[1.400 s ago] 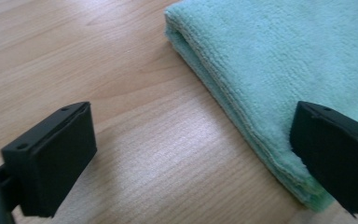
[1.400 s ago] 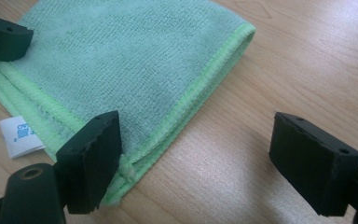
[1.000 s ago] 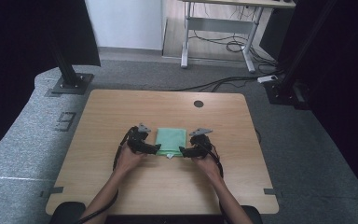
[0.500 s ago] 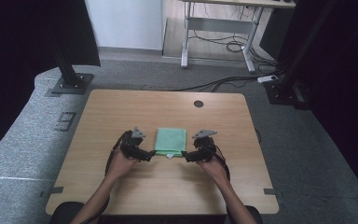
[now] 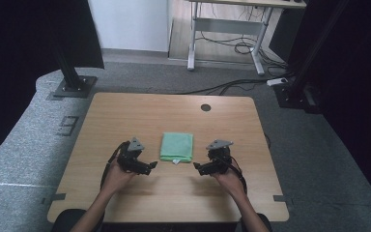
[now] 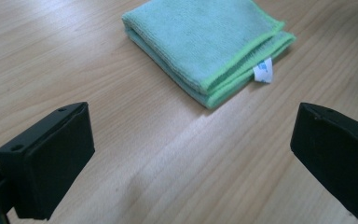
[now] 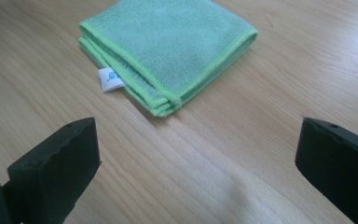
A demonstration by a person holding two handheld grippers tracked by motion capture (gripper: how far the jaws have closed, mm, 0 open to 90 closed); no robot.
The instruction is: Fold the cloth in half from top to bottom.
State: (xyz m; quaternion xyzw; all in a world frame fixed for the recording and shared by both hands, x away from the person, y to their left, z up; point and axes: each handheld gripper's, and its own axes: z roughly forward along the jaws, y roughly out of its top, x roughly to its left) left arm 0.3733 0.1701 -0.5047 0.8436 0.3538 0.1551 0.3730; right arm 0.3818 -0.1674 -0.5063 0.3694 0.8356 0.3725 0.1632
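- A folded green microfibre cloth [image 5: 177,147] lies flat and square on the pale wood-grain table [image 5: 125,111], its nap fine, its hems stitched in brighter green.
- Left of the cloth, the left gripper [image 5: 150,166] hovers clear of it, blocky matte-black jaws spread wide with nothing between them.
- A small white label [image 6: 263,71] pokes from the cloth's near edge.
- Right of the cloth, the right gripper [image 5: 196,167] has just been opening; its jaws stand wide, bare wood between them.
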